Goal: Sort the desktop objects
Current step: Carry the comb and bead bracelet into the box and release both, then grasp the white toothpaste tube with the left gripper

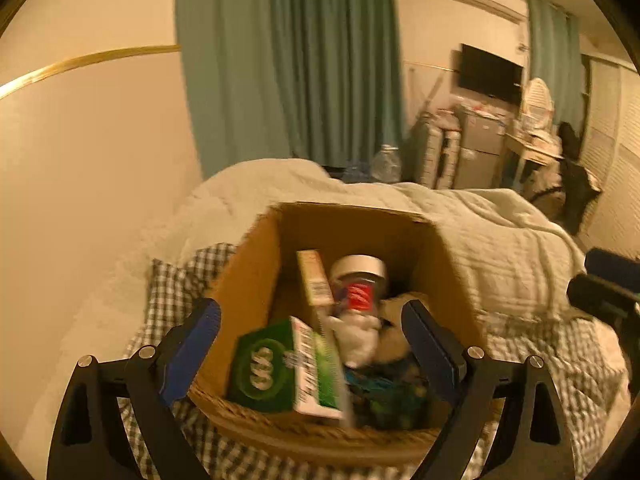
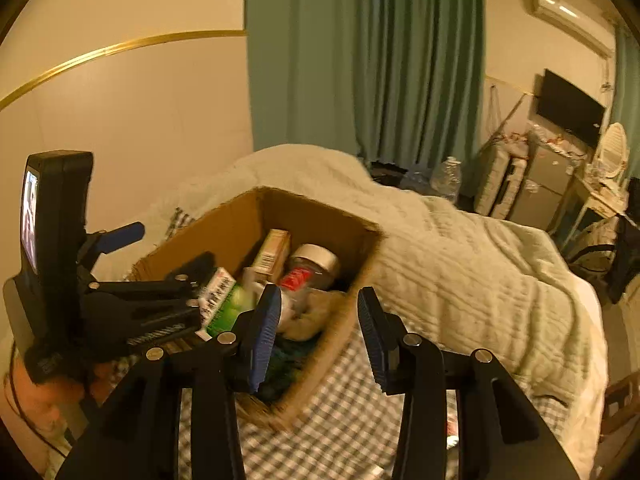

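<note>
An open cardboard box (image 1: 256, 280) sits on a checked cloth on the bed. Inside it are a green carton (image 1: 280, 368), a tall thin beige box (image 1: 314, 278), a jar with a silver lid and red label (image 1: 358, 280) and a white soft toy (image 1: 360, 336). My left gripper (image 1: 312, 344) is open and empty above the box's near edge. In the right wrist view the box (image 2: 240, 224) holds the same jar (image 2: 316, 264) and green carton (image 2: 224, 304). My right gripper (image 2: 320, 336) is open and empty over the box's right wall. The left gripper's body (image 2: 132, 304) shows at the left.
A cream quilt (image 2: 460, 264) covers the bed behind the box. The checked cloth (image 2: 352, 420) lies under and in front of the box. Green curtains, a wall and a cluttered desk with a TV stand beyond.
</note>
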Demonstrator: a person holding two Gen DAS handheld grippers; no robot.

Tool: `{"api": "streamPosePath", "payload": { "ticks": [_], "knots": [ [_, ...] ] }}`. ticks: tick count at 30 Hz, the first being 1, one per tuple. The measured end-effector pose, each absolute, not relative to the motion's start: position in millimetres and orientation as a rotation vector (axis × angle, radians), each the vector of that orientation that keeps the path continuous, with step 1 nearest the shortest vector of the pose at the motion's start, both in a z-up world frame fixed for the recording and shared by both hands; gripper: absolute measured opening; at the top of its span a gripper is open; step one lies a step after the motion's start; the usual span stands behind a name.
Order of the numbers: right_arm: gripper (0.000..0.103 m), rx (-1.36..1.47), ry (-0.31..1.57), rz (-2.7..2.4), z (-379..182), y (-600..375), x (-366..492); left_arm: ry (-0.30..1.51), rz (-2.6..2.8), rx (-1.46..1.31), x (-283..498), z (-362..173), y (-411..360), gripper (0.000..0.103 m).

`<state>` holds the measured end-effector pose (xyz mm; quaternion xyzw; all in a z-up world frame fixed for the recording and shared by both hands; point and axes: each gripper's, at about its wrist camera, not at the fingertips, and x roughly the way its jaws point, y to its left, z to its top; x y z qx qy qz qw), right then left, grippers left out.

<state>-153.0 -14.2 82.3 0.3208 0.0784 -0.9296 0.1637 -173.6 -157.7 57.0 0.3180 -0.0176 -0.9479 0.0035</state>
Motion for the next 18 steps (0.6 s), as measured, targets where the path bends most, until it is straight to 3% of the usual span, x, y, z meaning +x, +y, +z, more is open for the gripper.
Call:
{"api": "streamPosePath", "payload": {
  "ticks": [10, 18],
  "knots": [
    [0.047, 1.019, 0.173, -2.832, 73.7, 115.8, -87.3, -0.015, -3.121, 1.199, -117.4, 36.4, -61.0, 0.099],
    [0.047, 1.218, 0.03, -2.804, -7.8, 178.4, -65.6, -0.304, -3.049, 1.372, -87.2, -52.7, 21.6, 0.099]
  ]
}}
